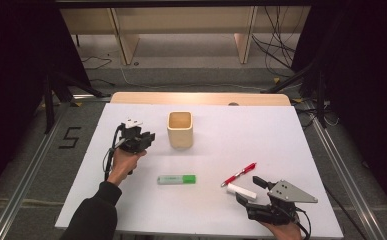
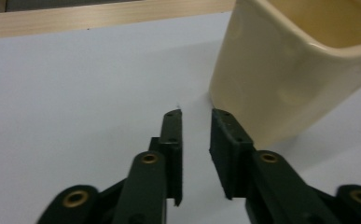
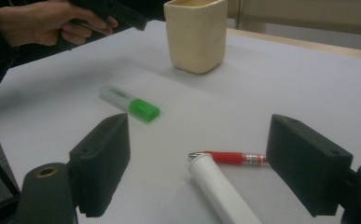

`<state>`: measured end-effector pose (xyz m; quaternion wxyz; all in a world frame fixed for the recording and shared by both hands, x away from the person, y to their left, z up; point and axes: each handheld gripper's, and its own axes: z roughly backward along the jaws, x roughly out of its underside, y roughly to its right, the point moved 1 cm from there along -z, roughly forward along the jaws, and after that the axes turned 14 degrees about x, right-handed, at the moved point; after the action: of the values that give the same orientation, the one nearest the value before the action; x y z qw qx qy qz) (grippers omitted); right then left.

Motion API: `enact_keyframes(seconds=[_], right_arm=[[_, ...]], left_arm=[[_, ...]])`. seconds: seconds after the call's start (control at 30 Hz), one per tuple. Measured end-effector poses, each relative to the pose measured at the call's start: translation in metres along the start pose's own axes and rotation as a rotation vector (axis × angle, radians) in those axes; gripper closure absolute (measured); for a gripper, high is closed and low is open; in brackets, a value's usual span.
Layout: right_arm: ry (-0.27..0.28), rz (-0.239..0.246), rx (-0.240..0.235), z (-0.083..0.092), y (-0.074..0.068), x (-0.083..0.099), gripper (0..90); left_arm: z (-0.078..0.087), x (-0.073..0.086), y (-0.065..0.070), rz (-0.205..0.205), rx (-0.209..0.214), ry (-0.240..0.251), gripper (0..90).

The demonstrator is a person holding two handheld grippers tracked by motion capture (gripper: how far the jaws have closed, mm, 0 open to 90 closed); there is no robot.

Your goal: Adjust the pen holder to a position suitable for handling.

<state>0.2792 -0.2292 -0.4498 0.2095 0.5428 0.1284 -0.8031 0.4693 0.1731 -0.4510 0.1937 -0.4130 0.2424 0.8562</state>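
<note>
A cream square cup (image 1: 180, 130) (image 2: 271, 79) (image 3: 196, 35) stands upright at the table's middle rear. My left gripper (image 1: 150, 137) (image 2: 197, 114) hovers just left of it, its jaws a narrow gap apart with nothing between them. A green-capped highlighter (image 1: 176, 179) (image 3: 129, 103) lies at the front centre. Further right lie a red pen (image 1: 239, 174) (image 3: 229, 157) and a white tube (image 1: 241, 191) (image 3: 218, 186). My right gripper (image 1: 248, 189) (image 3: 197, 135) stands wide open around the tube's near end, pads apart from it.
The white table (image 1: 261, 135) has a wooden strip (image 1: 201, 98) along its far edge. Beyond it are wooden shelving (image 1: 181, 30) and loose cables (image 1: 276, 45) on the floor. Black stands flank the table on both sides.
</note>
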Motion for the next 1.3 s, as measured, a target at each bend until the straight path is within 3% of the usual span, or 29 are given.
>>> enact_keyframes(seconds=[0.17,0.27,0.47,0.87,1.3], right_arm=[[-0.003,-0.006,-0.004,0.000,0.000,0.000,22.4],[-0.004,-0.003,-0.004,0.000,0.000,0.000,22.4],[-0.004,-0.005,-0.008,0.000,-0.001,0.000,22.3],[-0.008,-0.006,-0.010,0.000,-0.001,0.000,22.4],[-0.014,-0.007,-0.010,-0.001,-0.001,0.000,22.4]], left_arm=[[-0.019,-0.007,-0.005,0.019,0.004,-0.018,88.8],[-0.027,-0.011,-0.004,0.011,0.009,-0.022,89.1],[-0.041,-0.018,-0.006,0.033,0.021,-0.025,89.2],[-0.065,-0.016,-0.002,0.048,0.061,-0.067,89.4],[-0.072,-0.015,-0.001,0.050,0.067,-0.094,89.5]])
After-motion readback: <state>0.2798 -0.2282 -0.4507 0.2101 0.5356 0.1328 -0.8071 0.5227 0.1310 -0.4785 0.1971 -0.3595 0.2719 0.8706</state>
